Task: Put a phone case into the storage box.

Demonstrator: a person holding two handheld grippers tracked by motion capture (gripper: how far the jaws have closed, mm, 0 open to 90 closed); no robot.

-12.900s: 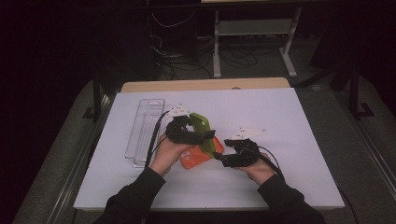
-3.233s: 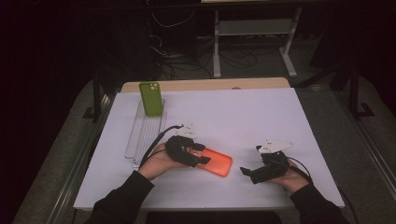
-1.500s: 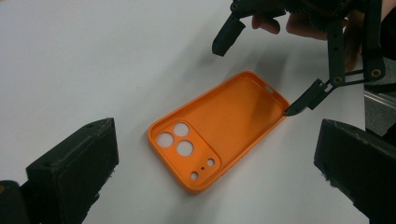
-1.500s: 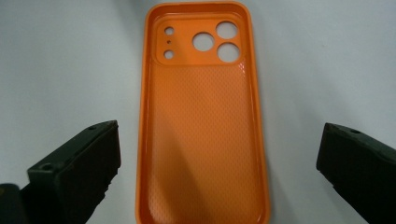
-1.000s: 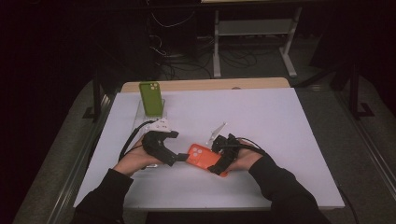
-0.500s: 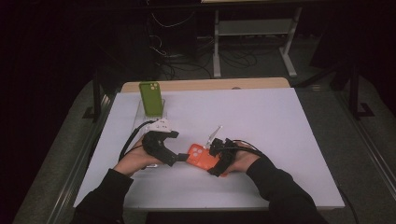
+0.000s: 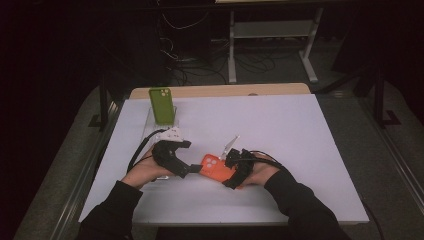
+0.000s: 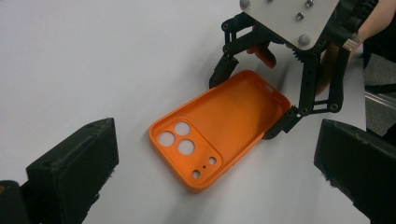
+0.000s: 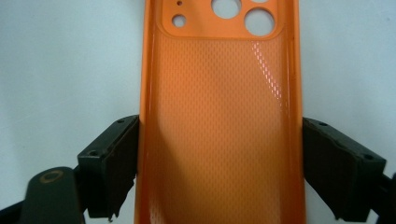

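As jaws close, orange case (image 9: 219,130) clamped.

Person wears dark, near-black long sleeves (image 7: 300,205) on both forearms, cuffs ending at the wrists. Left hand-held gripper (image 7: 192,169): black blocky body, black cable (image 7: 139,150) looping off its rear, pale grey three-cornered plate (image 7: 172,133) on top. Right hand-held gripper (image 7: 231,172): black linkage frame, thin black cable curving behind it, pale plate tilted up above it. In the left gripper view the right one's plate (image 8: 287,18) is light grey with round screw heads, black scissor-like links with small pivot pins below it, an orange trigger piece (image 8: 264,53) under the plate. Own fingers (image 9: 109,168) in the right gripper view are matt black rectangular blocks with small screw holes; a bronze ring mark (image 9: 50,177) sits beside the left block.
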